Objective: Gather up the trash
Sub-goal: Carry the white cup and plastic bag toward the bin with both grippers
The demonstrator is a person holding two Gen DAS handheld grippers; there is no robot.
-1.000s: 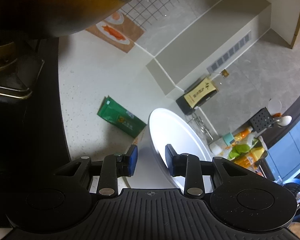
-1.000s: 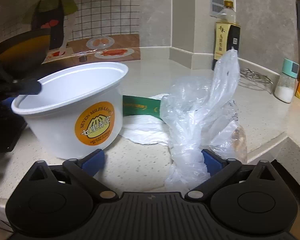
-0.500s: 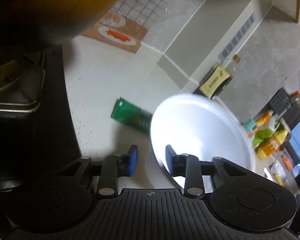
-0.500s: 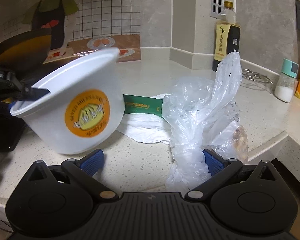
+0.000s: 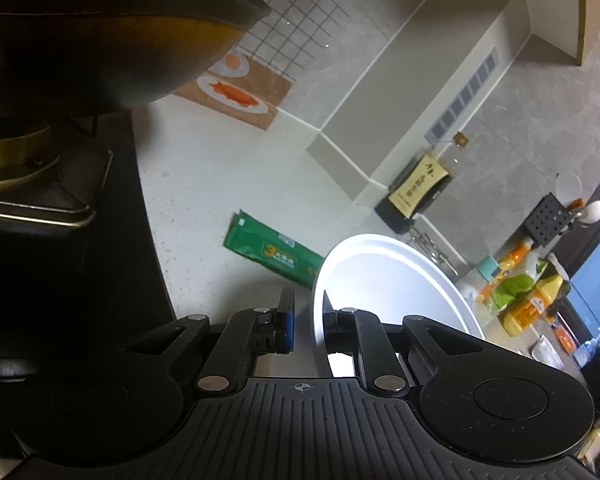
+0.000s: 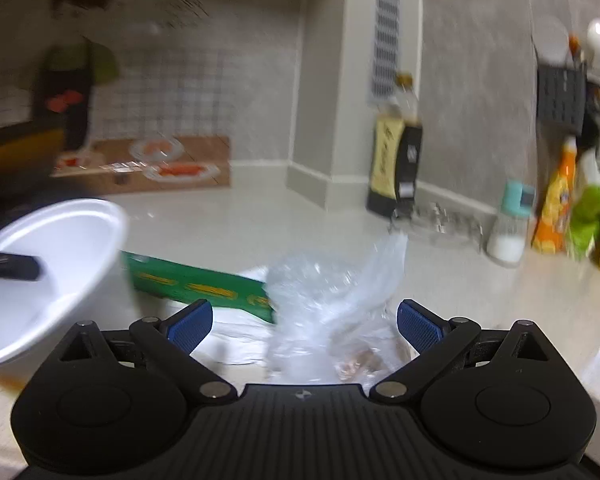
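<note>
Tilted up since a second ago, the white bowl [image 5: 384, 276] has its rim between the closing left gripper [image 5: 307, 312]. Right of it lies the green packet [image 6: 196, 284]. Only the right wrist view shows the clear plastic bag [image 6: 332, 312] between the splayed right gripper [image 6: 305, 320].

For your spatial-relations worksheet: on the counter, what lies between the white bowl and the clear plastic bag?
A green packet lies between the white bowl and the clear plastic bag, over something white and crumpled; the right wrist view shows it.
</note>
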